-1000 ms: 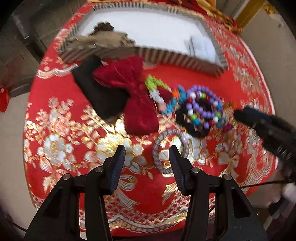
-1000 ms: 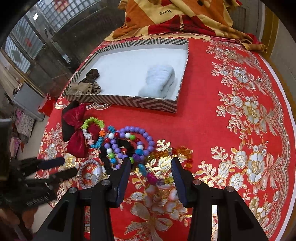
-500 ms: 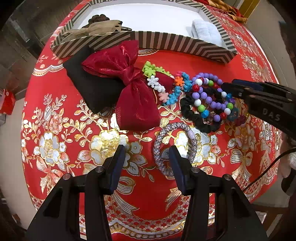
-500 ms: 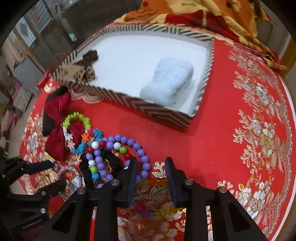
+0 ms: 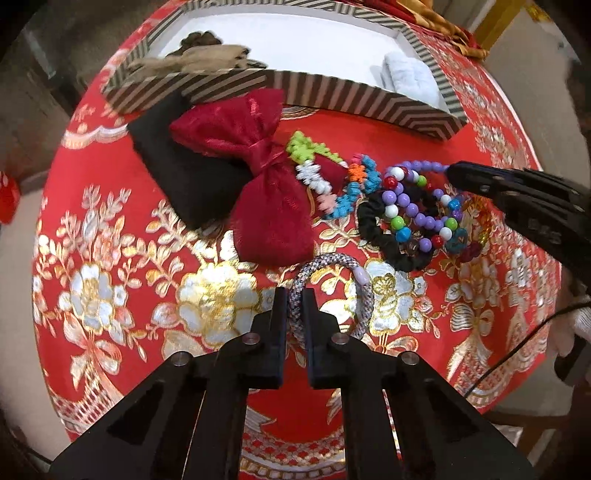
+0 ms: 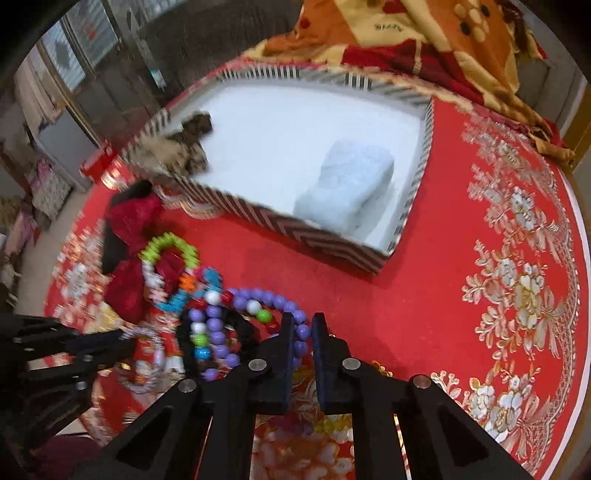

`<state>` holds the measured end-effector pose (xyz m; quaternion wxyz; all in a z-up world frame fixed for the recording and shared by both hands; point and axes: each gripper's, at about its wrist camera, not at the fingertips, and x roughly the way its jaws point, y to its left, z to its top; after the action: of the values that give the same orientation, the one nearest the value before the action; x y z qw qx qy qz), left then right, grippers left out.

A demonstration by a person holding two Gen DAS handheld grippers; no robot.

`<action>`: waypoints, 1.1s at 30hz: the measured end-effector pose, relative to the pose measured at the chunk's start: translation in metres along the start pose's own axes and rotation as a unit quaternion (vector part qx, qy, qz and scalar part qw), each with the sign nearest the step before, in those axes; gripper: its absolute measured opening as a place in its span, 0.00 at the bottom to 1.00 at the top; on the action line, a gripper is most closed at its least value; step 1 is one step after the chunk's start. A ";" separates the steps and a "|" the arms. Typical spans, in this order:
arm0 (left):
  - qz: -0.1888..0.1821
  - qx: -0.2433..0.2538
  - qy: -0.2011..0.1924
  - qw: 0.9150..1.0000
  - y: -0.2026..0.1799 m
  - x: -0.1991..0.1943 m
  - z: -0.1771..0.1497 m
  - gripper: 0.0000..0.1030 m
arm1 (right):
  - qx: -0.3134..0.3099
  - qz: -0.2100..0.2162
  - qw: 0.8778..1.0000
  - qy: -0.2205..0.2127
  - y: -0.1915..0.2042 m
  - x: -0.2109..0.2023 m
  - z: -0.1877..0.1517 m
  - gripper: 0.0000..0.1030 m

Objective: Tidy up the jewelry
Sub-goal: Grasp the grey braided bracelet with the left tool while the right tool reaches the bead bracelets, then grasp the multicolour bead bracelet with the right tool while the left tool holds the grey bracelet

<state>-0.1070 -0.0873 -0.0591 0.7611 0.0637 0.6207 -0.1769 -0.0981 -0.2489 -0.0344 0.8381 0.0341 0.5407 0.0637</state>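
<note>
A grey braided bracelet (image 5: 354,273) lies on the red embroidered tablecloth (image 5: 110,229), and my left gripper (image 5: 295,306) is shut on its near-left cord. To its right, a purple bead bracelet (image 5: 417,218) rests on a black scrunchie (image 5: 369,225) in a heap of bracelets. In the right wrist view my right gripper (image 6: 303,328) is shut on that purple bead bracelet's (image 6: 258,297) right side. The right gripper (image 5: 452,171) also shows in the left wrist view, coming in from the right. A flower-bead bracelet (image 5: 347,195) lies beside a red pouch (image 5: 273,218).
A striped box (image 6: 295,229) with a white floor stands behind the heap. It holds a pale blue cloth (image 6: 347,184) and a brown item (image 6: 184,147). A black pouch (image 5: 184,177) lies under the red one. A patterned blanket (image 6: 406,33) lies at the back.
Both grippers closed: the left on the grey braided bracelet, the right on the purple bead bracelet. The right gripper moved forward to the beads and rolled a little.
</note>
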 end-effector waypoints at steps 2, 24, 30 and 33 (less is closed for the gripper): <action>-0.009 -0.008 0.001 1.000 0.003 -0.003 0.000 0.06 | -0.005 0.004 1.000 -0.015 0.002 -0.013 -0.001 0.09; -0.036 -0.007 -0.059 0.998 0.006 -0.074 0.003 0.06 | -0.008 0.040 0.993 -0.114 0.017 -0.114 0.021 0.08; -0.040 -0.010 -0.055 0.998 0.006 -0.072 0.001 0.06 | -0.008 0.055 0.991 -0.120 0.022 -0.124 0.022 0.08; -0.039 -0.013 -0.048 0.998 0.007 -0.069 -0.001 0.06 | -0.011 0.053 0.992 -0.111 0.023 -0.115 0.018 0.08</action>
<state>-0.1163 -0.0672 0.0063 0.7831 0.0209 0.5881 -0.2013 -0.1300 -0.2425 0.0792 0.8887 0.0604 0.4411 0.1099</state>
